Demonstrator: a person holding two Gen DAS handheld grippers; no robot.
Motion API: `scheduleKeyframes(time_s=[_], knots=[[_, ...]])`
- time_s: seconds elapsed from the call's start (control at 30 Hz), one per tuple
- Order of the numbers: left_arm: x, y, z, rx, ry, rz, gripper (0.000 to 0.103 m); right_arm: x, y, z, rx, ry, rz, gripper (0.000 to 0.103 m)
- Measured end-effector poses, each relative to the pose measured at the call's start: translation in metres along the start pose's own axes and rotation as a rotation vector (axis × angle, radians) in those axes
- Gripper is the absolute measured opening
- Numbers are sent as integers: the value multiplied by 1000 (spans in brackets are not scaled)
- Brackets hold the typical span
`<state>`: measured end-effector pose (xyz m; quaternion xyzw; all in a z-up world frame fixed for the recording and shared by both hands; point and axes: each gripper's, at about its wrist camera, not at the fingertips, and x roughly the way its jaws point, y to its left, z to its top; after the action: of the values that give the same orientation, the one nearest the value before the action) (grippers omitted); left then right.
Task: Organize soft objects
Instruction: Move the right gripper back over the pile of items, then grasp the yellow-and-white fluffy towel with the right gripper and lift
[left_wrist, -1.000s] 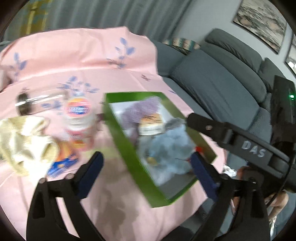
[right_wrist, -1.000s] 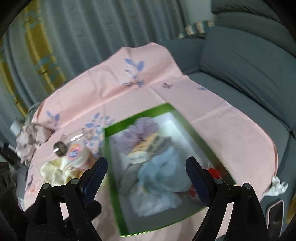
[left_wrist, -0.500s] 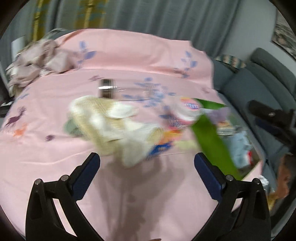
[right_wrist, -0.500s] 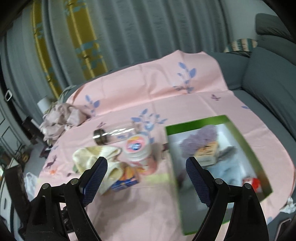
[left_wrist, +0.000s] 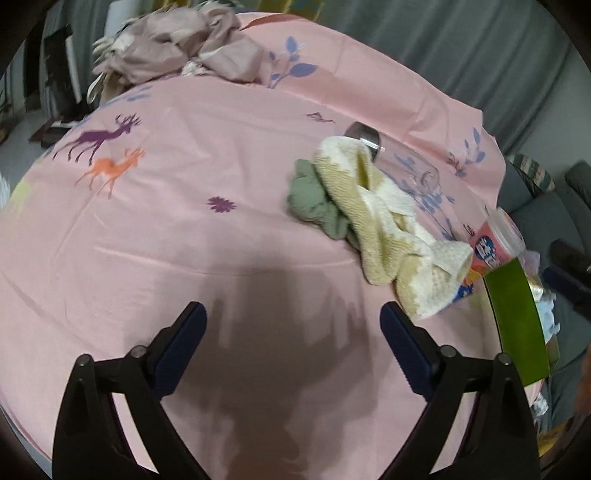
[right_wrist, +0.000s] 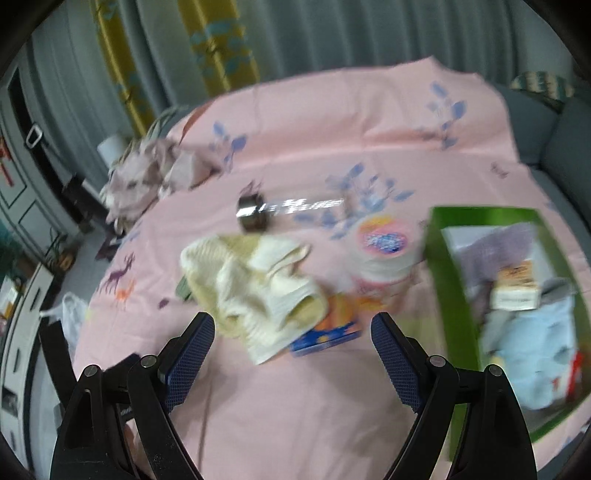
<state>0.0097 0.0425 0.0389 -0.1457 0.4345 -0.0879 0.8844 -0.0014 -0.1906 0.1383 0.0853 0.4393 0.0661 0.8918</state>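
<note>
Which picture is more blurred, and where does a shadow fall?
Right wrist view: more blurred; the glass jar and the green box smear. Left wrist view: sharper; a dark shadow lies on the pink cloth between the open left gripper fingers.

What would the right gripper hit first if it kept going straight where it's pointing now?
Probably the cream knitted cloth, draped over a blue and orange packet. The open right gripper frames both, though blur leaves depth unclear.
</note>
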Motion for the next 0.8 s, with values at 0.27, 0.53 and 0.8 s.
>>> scheduleKeyframes(time_s=[0.27,0.53,0.8], knots=[[-8,20,8,-77,-40,32,88,77,59,49,9,177,20,87],[-13,33,11,-136,-36,4,88,141,107,65,-36,240,-20,77],[-15,37,16,-148,-32,-11,88,144,90,67,-27,223,-35,8]])
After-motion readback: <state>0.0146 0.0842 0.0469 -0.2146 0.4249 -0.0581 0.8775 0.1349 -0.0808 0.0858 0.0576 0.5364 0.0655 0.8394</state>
